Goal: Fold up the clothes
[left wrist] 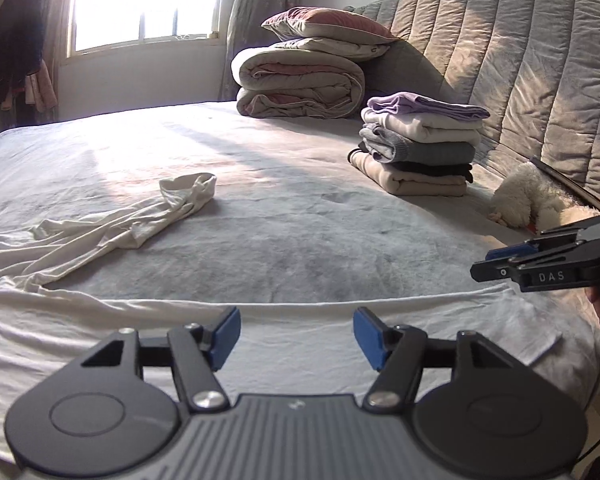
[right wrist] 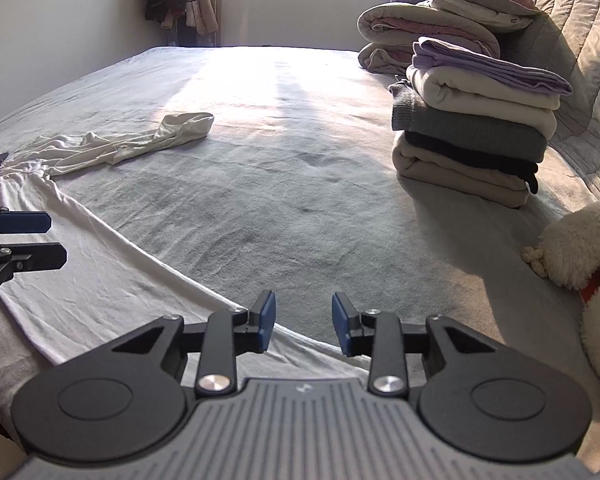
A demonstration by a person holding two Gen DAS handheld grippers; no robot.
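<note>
Looking along the left gripper [left wrist: 296, 336], its blue pads stand well apart with nothing between them, hovering above the body of a white garment [left wrist: 100, 332] spread flat at the near edge of the bed [left wrist: 300, 240]. One sleeve [left wrist: 140, 220] runs from the lower left up and to the right across the grey cover, rumpled and twisted, its open cuff toward the middle of the bed. A stack [left wrist: 420, 148] of folded clothes, lilac on top, sits near the quilted headboard [left wrist: 520, 80], with a rolled duvet [left wrist: 300, 80] and pillow behind it and a white plush toy [left wrist: 528, 196] to its right. The right gripper [left wrist: 496, 262] enters from the right edge, seen side-on; its opening cannot be told here. From the right wrist, the right gripper [right wrist: 304, 328] is spread and empty, over the garment's [right wrist: 80, 288] hem edge. The garment's long axis runs from bottom centre up to the left, and the sleeve [right wrist: 132, 144] branches rightward. The left gripper [right wrist: 48, 240] shows at the left edge, its fingers apart.
</note>
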